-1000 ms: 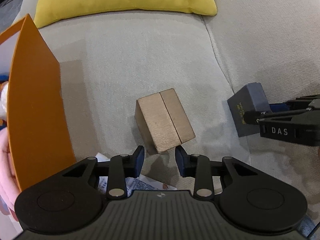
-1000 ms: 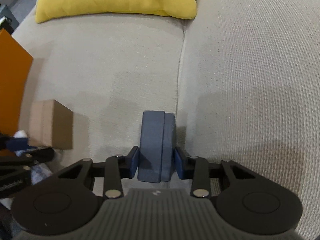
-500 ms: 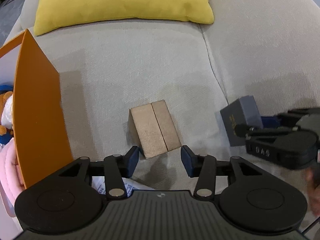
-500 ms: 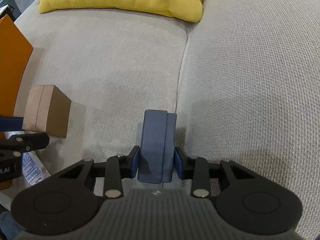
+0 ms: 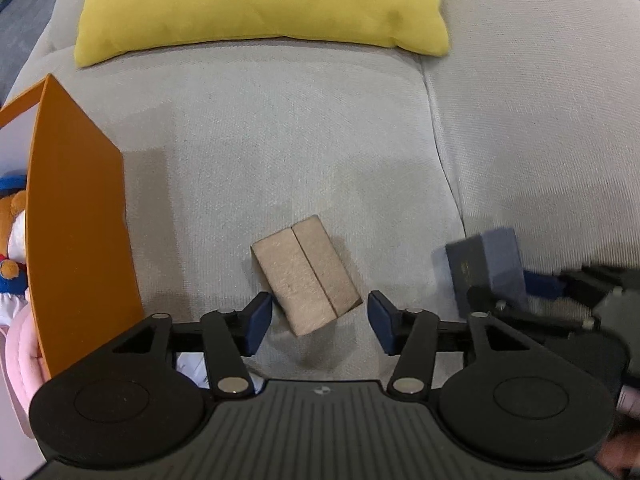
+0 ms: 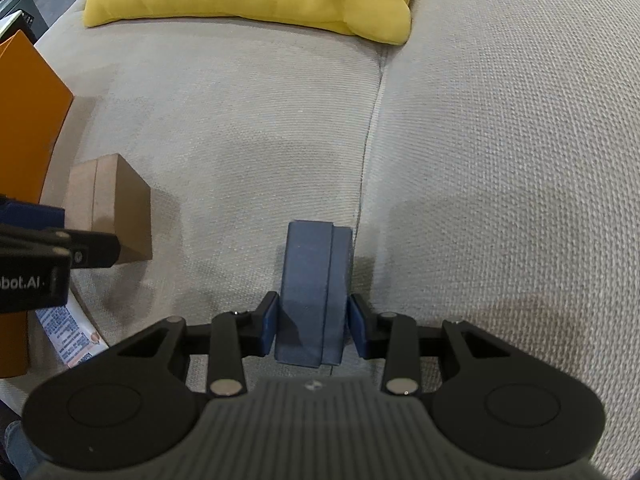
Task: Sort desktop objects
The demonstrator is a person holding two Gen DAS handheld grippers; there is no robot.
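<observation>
A small tan box (image 5: 306,276) lies on the beige sofa seat. My left gripper (image 5: 320,322) hangs over its near end, jaws opening wide, pads clear of both sides of the box. The same tan box (image 6: 110,210) shows at the left of the right wrist view, with the left gripper's fingers (image 6: 80,248) in front of it. My right gripper (image 6: 313,326) is shut on a dark blue box (image 6: 314,288), pads pressed on its two sides. That blue box (image 5: 486,268) also shows at the right of the left wrist view.
An orange bag (image 5: 76,232) stands open at the left with a plush toy (image 5: 12,232) and pink cloth (image 5: 20,360) inside. A yellow cushion (image 5: 260,0) lies at the back. A printed packet (image 6: 68,332) sits near the sofa's front edge. A seam (image 6: 372,140) splits the seat cushions.
My left gripper's jaws have spread apart and drawn back from the tan box, which stays on the seat. The right gripper still holds the blue box.
</observation>
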